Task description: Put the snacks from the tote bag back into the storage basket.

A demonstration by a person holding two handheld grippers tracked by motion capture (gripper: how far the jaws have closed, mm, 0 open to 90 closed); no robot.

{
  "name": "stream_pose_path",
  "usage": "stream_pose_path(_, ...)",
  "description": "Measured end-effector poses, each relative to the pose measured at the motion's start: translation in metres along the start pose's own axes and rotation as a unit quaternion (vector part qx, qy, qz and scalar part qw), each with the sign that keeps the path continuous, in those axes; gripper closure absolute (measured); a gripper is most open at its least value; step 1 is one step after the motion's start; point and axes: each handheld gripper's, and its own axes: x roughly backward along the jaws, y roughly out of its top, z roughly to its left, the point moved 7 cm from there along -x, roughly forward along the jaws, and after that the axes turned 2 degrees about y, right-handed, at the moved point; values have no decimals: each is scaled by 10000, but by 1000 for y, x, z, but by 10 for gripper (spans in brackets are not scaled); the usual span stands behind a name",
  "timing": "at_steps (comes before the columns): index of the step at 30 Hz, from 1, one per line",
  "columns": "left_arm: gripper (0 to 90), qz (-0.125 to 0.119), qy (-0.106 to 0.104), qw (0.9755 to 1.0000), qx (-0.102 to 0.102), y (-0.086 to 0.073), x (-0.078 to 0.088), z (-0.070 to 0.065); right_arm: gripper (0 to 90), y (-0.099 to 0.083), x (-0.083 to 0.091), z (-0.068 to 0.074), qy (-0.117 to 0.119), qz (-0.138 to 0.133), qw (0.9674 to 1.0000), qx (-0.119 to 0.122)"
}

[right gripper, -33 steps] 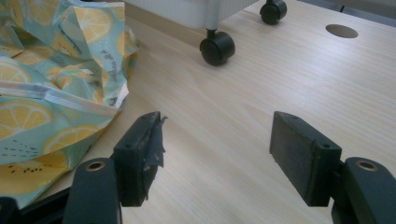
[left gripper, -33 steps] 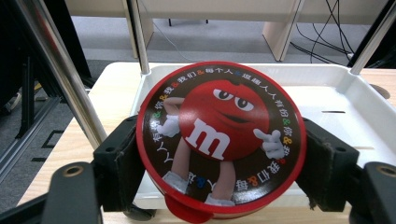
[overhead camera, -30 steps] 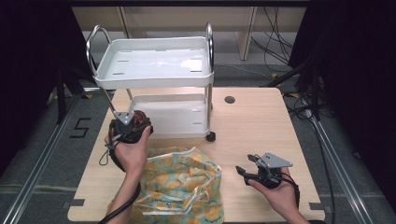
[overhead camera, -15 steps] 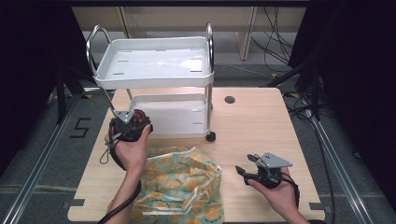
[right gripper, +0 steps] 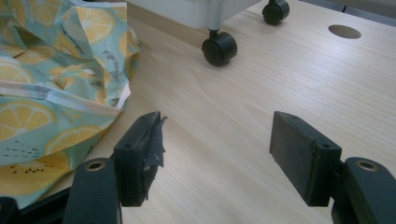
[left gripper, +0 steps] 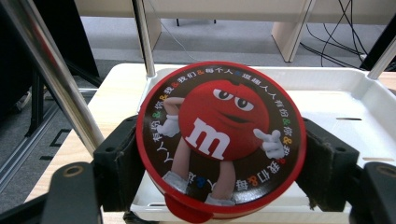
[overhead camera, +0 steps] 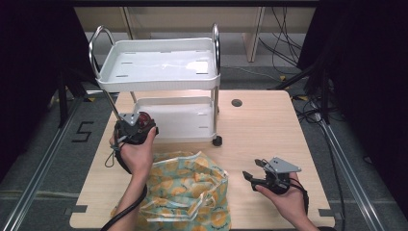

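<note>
My left gripper point(overhead camera: 137, 126) is shut on a round red tin point(left gripper: 220, 137) whose lid shows a red candy character. I hold it at the front left corner of the white cart's lower tray point(left gripper: 327, 100), just above the tray's rim. The tin point(overhead camera: 144, 119) is also visible in the high view next to the cart's left leg. My right gripper point(overhead camera: 254, 174) stands open above the bare table at the right, with nothing between its pads point(right gripper: 299, 151). A lemon-print bag point(overhead camera: 187, 192) lies crumpled between the two hands.
The two-tier white cart point(overhead camera: 159, 65) stands on the wooden table point(overhead camera: 269, 125) on black castors point(right gripper: 218, 48). A chrome post point(left gripper: 60, 79) rises close to the tin's left side. A round cable hole point(overhead camera: 236, 102) sits right of the cart. The bag's edge point(right gripper: 56, 84) lies left of my right gripper.
My left gripper has carried the tin slightly forward and up toward the cart's lower tray. The right gripper has stayed in place.
</note>
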Motion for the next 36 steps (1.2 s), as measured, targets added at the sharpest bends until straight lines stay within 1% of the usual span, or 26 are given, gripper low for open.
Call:
stream_pose_path(4,255,11,11,10000,16,-1,-2,0,354,0,0,-1,-23,-27,10000,-1)
stream_pose_path(5,255,12,18,10000,20,-1,-2,0,353,1,0,-1,-31,-49,10000,38)
stream_pose_path(9,255,-8,29,10000,70,-1,-5,-1,354,0,0,0,-4,-19,10000,32)
stream_pose_path(10,255,16,42,10000,49,-1,-5,0,354,0,0,-1,-17,-29,10000,59)
stream_pose_path(11,255,16,42,10000,49,-1,-5,0,353,0,0,1,-24,-24,9999,-96)
stream_pose_path(12,255,28,48,10000,48,-1,-5,0,353,0,0,1,-24,-24,9999,-96)
stream_pose_path(14,255,32,63,10000,58,-1,-6,0,354,1,0,-2,-34,-47,10000,50)
stream_pose_path(16,255,48,73,10000,37,-1,-6,0,354,1,0,-2,-37,-53,10000,58)
stream_pose_path(18,255,33,70,10000,62,0,-7,0,353,0,0,-1,-21,-31,10000,65)
stream_pose_path(21,255,62,94,9999,53,0,-8,1,354,0,0,0,-17,-14,10000,18)
stream_pose_path(22,255,62,94,9999,53,0,-8,1,353,1,-1,-2,-50,-71,9999,86)
stream_pose_path(25,255,72,93,9999,70,-1,-9,1,354,1,-1,-2,-51,-76,9999,84)
stream_pose_path(27,255,99,100,9999,69,-1,-9,1,354,1,-1,-1,-42,-66,9999,67)
stream_pose_path(28,255,76,104,9999,95,-1,-10,1,353,0,0,-1,-14,-16,10000,29)
stream_pose_path(32,255,102,97,9999,97,-1,-11,0,354,0,0,0,-21,-34,10000,5)
stream_pose_path(33,255,102,97,9999,97,-1,-11,0,353,-1,1,2,-3,18,9999,-164)
stream_pose_path(36,255,110,96,9998,104,-1,-12,0,354,-1,1,3,1,43,9998,-202)
